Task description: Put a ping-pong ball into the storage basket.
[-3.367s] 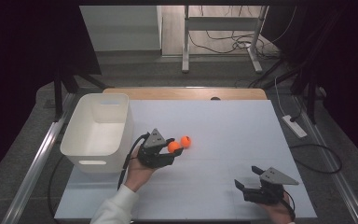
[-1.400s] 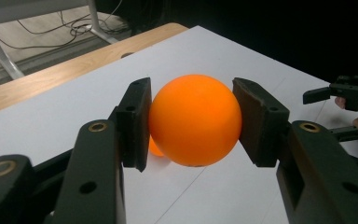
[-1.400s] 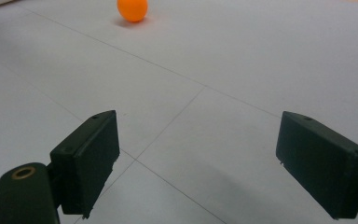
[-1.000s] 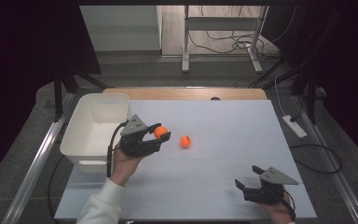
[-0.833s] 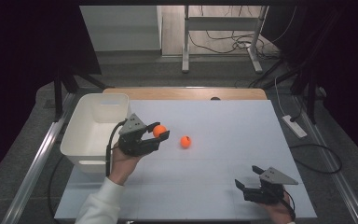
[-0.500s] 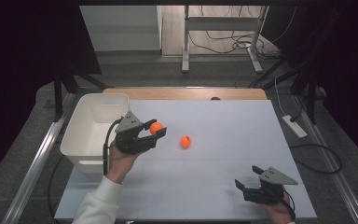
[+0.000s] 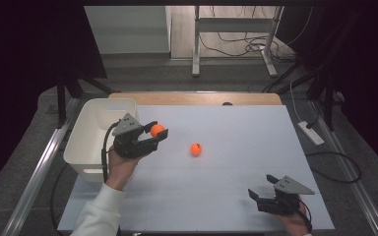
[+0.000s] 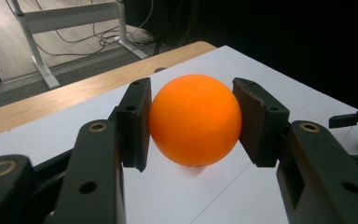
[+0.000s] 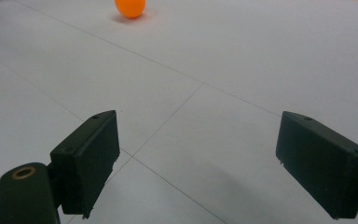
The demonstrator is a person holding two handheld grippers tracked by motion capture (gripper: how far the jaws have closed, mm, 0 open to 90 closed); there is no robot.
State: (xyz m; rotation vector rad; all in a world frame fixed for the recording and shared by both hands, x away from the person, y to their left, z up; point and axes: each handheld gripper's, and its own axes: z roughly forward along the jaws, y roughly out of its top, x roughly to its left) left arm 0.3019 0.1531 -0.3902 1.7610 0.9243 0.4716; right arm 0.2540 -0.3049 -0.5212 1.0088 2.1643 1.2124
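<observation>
- Since the earliest frame, your left gripper [image 7: 156, 134] has lifted one ball [image 7: 157, 130] off the table [image 7: 236, 196] and carried it left, toward the bin [image 7: 86, 129]; over the last second it has edged a little closer to the bin.
- Your left gripper's jaws are clamped on that ball. The left gripper view shows both pads [image 8: 136, 122] pressed against its sides, with the ball [image 8: 195, 119] clear of the surface.
- The held ball sits just beside the bin's right rim, above the table and not yet over the bin.
- A second ball [image 7: 196, 149] lies on the table to the right of the held one, well apart from both grippers. It has stayed in the same place over the last second.
- The right gripper view shows this second ball [image 9: 130, 7] far ahead, at the top edge.
- Your right gripper [image 7: 265, 192] has stayed put near the table's front right corner.
- Its jaws stand wide apart with nothing between them, low over the bare table [image 9: 242, 60].
- The bin stands at the table's left edge; from the high view you cannot tell what it contains.
</observation>
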